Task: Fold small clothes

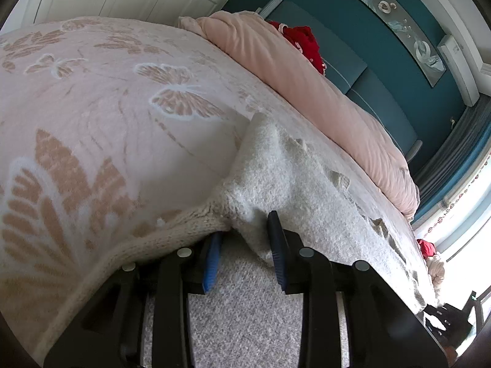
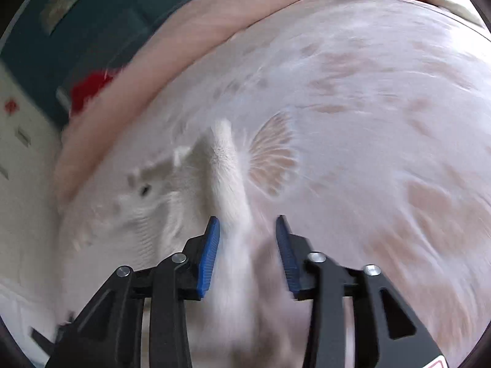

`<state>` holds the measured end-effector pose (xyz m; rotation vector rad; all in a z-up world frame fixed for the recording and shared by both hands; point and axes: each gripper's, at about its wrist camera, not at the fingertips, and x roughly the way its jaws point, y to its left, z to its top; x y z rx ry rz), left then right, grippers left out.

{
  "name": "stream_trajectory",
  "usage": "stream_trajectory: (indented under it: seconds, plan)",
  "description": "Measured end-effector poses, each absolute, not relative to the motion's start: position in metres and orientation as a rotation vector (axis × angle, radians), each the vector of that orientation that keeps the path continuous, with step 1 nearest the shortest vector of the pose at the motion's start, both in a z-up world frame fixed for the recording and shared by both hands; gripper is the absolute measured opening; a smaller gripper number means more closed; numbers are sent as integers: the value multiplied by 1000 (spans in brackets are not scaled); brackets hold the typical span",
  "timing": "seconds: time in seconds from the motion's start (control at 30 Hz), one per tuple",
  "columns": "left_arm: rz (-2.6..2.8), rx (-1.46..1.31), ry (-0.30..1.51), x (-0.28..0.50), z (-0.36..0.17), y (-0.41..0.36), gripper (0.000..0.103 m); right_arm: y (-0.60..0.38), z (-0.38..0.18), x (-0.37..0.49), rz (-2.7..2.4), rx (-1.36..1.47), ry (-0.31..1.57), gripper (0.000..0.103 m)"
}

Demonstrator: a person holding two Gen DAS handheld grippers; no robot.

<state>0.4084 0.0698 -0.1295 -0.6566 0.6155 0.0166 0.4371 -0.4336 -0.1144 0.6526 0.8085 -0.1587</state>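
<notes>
Bed (image 2: 368, 92) blurred; sweater (image 2: 227, 184) partly hidden btw pads.

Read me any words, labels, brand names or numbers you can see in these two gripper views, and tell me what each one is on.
No text can be read in either view.
The wall picture shows only shapes, no lettering.
A red-edged sticker at the bottom corner of the right wrist view is cut off and blurred, so nothing on it is legible.
</notes>
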Motion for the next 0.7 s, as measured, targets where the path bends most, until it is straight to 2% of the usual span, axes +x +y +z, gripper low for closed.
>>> stream_trajectory:
  seconds: [0.07,0.1,0.17,0.2,0.23,0.3,0.4,0.43,0.57,0.7]
  plan:
    - [5,-675,644,407,-125,74,29,-427,-95,390,-124,642,788,50]
    - [-9,-674,676,404,-121,76,29,-424,-89,370,-118,616,800,60]
    - [-43,-653,740,385,-110,81,35,-423,-83,319,-116,537,836,67]
    - [-70,-655,760,372,-105,85,49,-423,-83,288,-115,502,857,72]
    - [-99,-660,780,349,-97,92,72,-422,-85,259,-112,476,888,75]
    - [-94,-645,796,303,-82,108,97,-421,-93,215,-105,459,940,77]
    - [-93,-603,809,234,-66,130,98,-411,-111,150,-62,505,1017,79]
    - [-80,-587,852,217,-67,136,98,-407,-119,133,-29,547,1036,82]
    - [-58,-713,993,183,-90,151,98,-386,-123,117,4,553,1003,87]
    - [-56,-736,983,178,-94,137,98,-368,-128,136,51,598,987,88]
